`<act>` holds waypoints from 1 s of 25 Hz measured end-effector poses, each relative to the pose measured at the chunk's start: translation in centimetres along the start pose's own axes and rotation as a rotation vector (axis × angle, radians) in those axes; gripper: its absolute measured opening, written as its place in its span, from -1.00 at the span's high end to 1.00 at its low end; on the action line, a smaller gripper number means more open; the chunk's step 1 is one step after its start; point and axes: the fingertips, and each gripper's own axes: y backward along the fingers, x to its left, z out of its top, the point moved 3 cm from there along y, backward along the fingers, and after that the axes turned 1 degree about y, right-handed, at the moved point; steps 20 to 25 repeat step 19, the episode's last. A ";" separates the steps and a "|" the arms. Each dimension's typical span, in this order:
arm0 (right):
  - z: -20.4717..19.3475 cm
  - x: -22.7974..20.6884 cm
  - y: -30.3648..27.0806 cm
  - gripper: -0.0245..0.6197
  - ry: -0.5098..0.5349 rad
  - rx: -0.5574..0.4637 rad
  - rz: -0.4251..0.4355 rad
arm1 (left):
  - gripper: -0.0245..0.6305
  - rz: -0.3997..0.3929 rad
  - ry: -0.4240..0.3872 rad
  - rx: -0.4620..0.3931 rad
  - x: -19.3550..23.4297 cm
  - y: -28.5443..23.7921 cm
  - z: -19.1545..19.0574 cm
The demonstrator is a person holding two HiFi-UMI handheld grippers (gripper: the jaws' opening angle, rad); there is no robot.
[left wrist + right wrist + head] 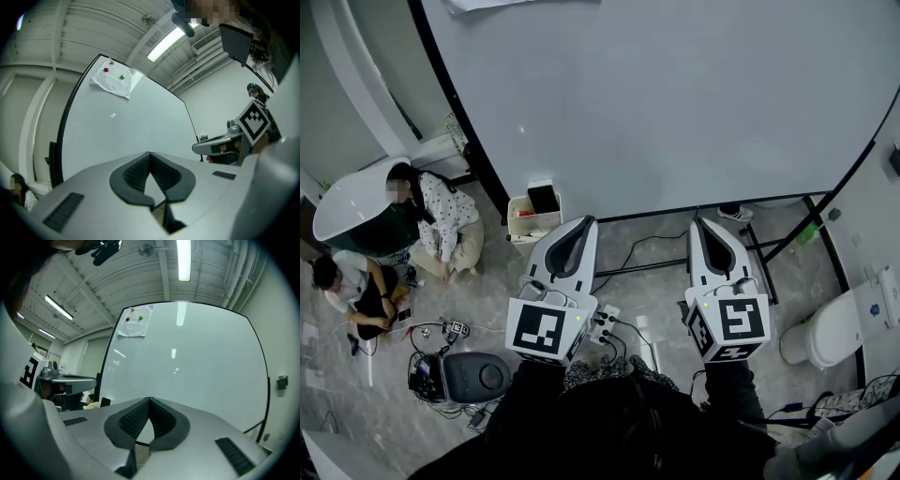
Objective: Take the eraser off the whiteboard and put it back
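I held both grippers side by side in the lower middle of the head view, pointing up the frame at the whiteboard [675, 94]. The left gripper [589, 222] had its fingers pressed together at the tips with nothing between them. The right gripper [696, 224] was the same, with its fingers closed and empty. Neither touched the board; both tips stopped short of its bottom edge, over the grey floor [487, 281].

The only thing that looked like the eraser was a dark block [542, 197] standing in a small white box [525, 225] at the board's lower left corner, just up and left of my left gripper. I could not tell for sure that it was the eraser.

In the right gripper view a sheet of paper [136, 320] hung at the board's upper left corner, with a red dot [127, 319] and a green dot [140, 317] on it. At the left of the head view two people [441, 223] sat on the floor, with a tangle of cables [441, 333] below them.
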 end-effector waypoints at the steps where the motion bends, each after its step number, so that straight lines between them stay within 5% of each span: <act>1: 0.0 0.1 0.0 0.90 0.000 0.002 0.003 | 0.91 0.001 0.000 0.000 0.0 0.0 0.0; 25: -0.8 -0.1 -0.8 0.90 -0.010 0.020 0.009 | 0.91 0.010 -0.004 0.006 0.4 -0.3 -0.2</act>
